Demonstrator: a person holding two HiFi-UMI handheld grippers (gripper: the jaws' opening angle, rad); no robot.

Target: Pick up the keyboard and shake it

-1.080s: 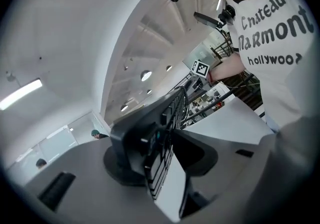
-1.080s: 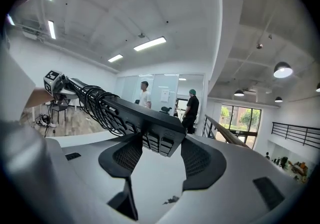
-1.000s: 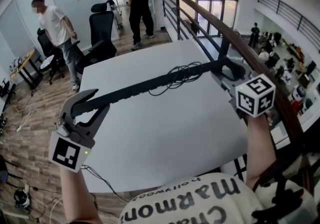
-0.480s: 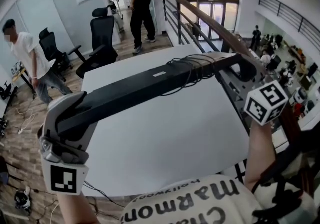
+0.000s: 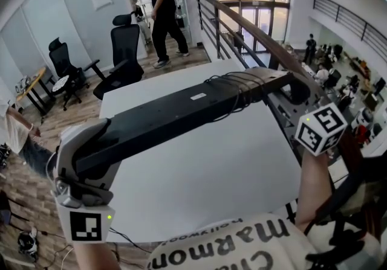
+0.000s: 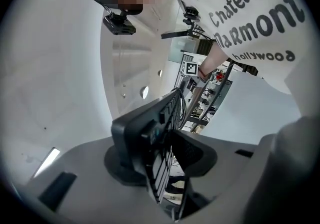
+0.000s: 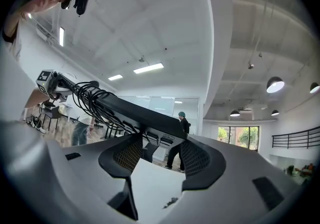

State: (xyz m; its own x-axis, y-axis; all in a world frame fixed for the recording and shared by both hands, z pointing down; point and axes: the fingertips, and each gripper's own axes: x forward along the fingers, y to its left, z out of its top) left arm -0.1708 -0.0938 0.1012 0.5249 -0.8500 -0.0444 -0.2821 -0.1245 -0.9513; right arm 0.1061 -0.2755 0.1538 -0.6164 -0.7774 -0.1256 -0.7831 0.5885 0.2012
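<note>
Head view: black keyboard (image 5: 181, 112) is up in the air over the white table (image 5: 199, 178), not touching it. It runs diagonally from lower left of frame to upper right. Its back side w/ a small white label faces the cam; keys not seen here. Cable (image 5: 237, 83) is looped in a loose bundle around the kbd near its right end.

Left gripper (image 5: 91, 157) at lower left, marker cube below it, jaws clamped on the kbd's left end. Right gripper (image 5: 290, 90) at right of frame, marker cube toward the lower right of it, on the kbd's other end.

Left gripper view: left gripper (image 6: 160, 143) pads pinch the keyboard (image 6: 165, 113) edge-on in centre frame. Key rows visible on the side facing right. Kbd runs away toward the other gripper's cube, upper centre. Person's printed shirt fills upper right.

Right gripper view: right gripper (image 7: 161, 143) w/ both mesh pads against the keyboard (image 7: 130, 113) end, so it's gripping, not spread free. Kbd stretches to upper left of frame, keys on its underside, cable (image 7: 90, 98) coils hanging round it.

Bkgd, head view: a person in black (image 5: 159, 3) walking at top centre, office chairs (image 5: 124, 45) at upper left, a railing (image 5: 242, 21) along the table's far right edge.
</note>
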